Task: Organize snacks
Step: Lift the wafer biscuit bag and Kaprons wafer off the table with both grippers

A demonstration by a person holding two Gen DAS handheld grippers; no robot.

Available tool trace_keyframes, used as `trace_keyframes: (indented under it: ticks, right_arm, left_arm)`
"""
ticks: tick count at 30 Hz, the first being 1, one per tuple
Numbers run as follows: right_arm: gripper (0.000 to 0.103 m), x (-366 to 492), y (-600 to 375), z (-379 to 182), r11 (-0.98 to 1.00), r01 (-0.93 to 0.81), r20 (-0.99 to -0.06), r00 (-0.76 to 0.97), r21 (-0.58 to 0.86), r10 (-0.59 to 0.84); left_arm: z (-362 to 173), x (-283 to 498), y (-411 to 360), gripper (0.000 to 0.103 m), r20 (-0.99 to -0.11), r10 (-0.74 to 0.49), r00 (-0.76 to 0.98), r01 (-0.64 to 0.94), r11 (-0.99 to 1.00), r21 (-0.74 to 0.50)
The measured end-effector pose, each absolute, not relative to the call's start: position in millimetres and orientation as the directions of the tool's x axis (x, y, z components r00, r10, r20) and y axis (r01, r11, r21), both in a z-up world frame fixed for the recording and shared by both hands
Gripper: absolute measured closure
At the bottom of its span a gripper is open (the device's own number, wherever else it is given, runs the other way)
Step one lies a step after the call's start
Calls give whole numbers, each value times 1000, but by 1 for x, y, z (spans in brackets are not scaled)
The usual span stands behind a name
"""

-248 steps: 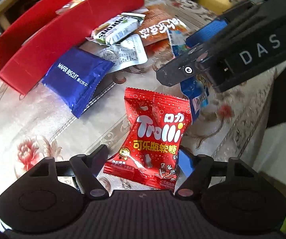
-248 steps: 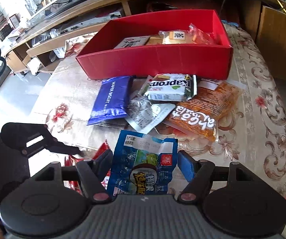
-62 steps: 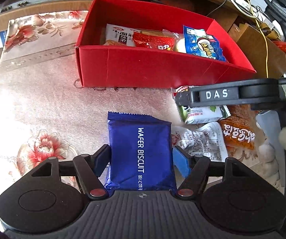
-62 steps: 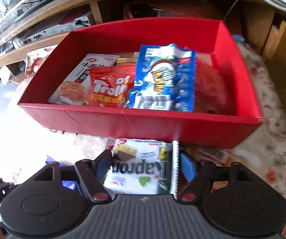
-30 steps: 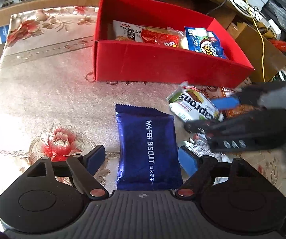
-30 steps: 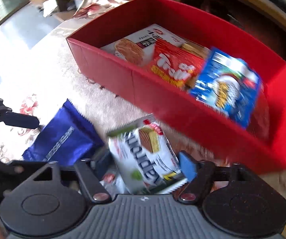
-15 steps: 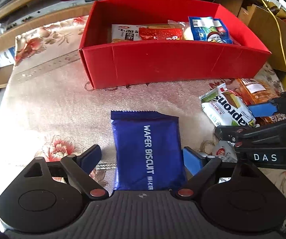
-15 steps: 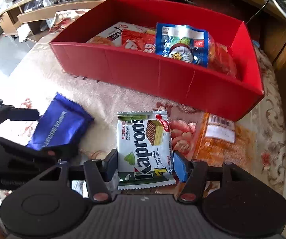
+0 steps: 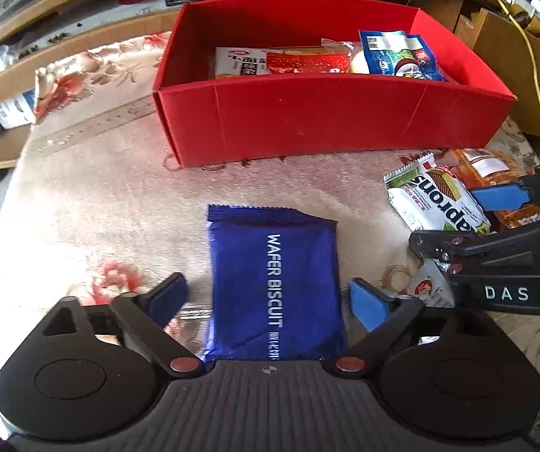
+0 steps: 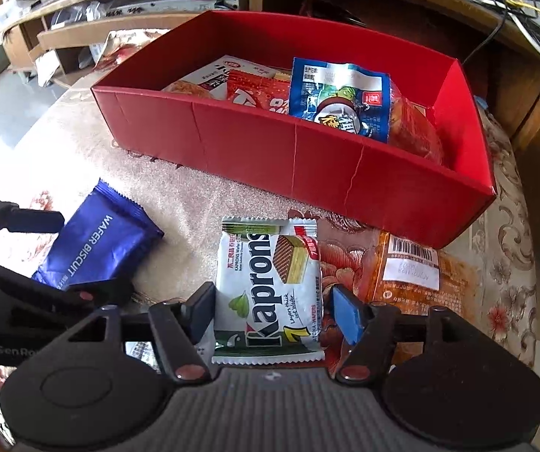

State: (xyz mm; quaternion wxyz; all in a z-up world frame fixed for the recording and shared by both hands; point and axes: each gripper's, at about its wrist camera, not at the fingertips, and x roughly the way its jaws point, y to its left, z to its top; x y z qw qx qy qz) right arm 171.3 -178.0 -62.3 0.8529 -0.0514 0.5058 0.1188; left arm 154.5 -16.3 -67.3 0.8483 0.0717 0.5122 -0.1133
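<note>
Left gripper [image 9: 268,295]: jaws spread and just widening; both blue pads stand clear of the packet between them.
Blue foil wafer biscuit packet [image 9: 275,282]: flat on the floral tablecloth [image 9: 93,222], between the left jaws, its crimped end reaching past the fingertips.
Red cardboard box [image 9: 307,120]: beyond both pairs of jaws, holding 3 or more snack packets.
Right gripper [image 10: 272,309]: jaws released, just easing apart; small gaps show at both pads.
White Kaprons wafer packet [image 10: 270,286]: flat between the right jaws, top edge ahead of the tips.
Orange snack bag [image 10: 417,275]: just right of the right jaws, against the box wall.
</note>
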Motion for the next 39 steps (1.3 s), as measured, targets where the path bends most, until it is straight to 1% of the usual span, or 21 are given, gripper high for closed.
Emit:
trace_keyframes:
  ticks: [1, 3, 5, 6, 7, 9, 13, 19, 23, 25, 28, 29, 32, 33, 39]
  right_arm:
    - [38, 171, -178, -61, 968, -249, -877, 459, 25, 141]
    - [40, 172, -179, -59, 973, -229, -884, 447, 31, 134]
    - [40, 170, -173, -58, 970, -242, -887, 445, 13, 122]
    - [41, 168, -170, -57, 970, -244, -885, 453, -8, 107]
    - [41, 165, -168, -55, 970, -241, -884, 457, -19, 96]
    - [41, 159, -169, -47, 973, -232, -877, 467, 0, 111]
    - [41, 140, -179, -33, 978, -209, -862, 492, 19, 122]
    - [41, 113, -190, -14, 983, -179, -840, 527, 41, 131]
    - [41, 108, -188, -15, 981, -185, -844, 516, 53, 143]
    - [41, 109, -185, -18, 980, -192, -852, 504, 51, 143]
    - [41, 113, -184, -24, 980, -191, -861, 487, 58, 146]
    - [41, 115, -185, -25, 980, -189, -863, 485, 58, 145]
    - [41, 120, -187, -30, 981, -182, -870, 472, 61, 142]
    - [41, 122, -187, -31, 982, -180, -873, 468, 61, 140]
    - [41, 120, -182, -30, 978, -203, -867, 478, 46, 140]
  left_arm:
    - [-68, 155, -17, 0, -889, -126, 440, 281, 960, 3]
    - [-70, 153, -24, 1, -893, -105, 437, 301, 953, 35]
    - [-68, 148, -26, 6, -892, -100, 441, 297, 954, 40]
    - [-66, 146, -27, 12, -890, -102, 443, 299, 954, 39]
    - [-64, 143, -27, 20, -888, -107, 446, 299, 954, 35]
    - [-60, 138, -24, 31, -887, -117, 447, 283, 959, 16]
    - [-55, 132, -17, 35, -896, -104, 432, 241, 970, 4]
    - [-43, 114, -17, 35, -903, -84, 421, 240, 970, 22]
    - [-44, 112, -16, 32, -902, -85, 423, 230, 973, 16]
    - [-52, 116, -16, 21, -909, -81, 410, 222, 975, 13]
    - [-59, 123, -19, 18, -911, -72, 406, 206, 978, 15]
    - [-60, 124, -20, 18, -909, -66, 411, 203, 979, 20]
    - [-60, 124, -23, 23, -904, -51, 425, 194, 980, 36]
    - [-60, 123, -24, 28, -902, -52, 428, 198, 979, 37]
    - [-54, 111, -31, 30, -896, -70, 439, 219, 975, 30]
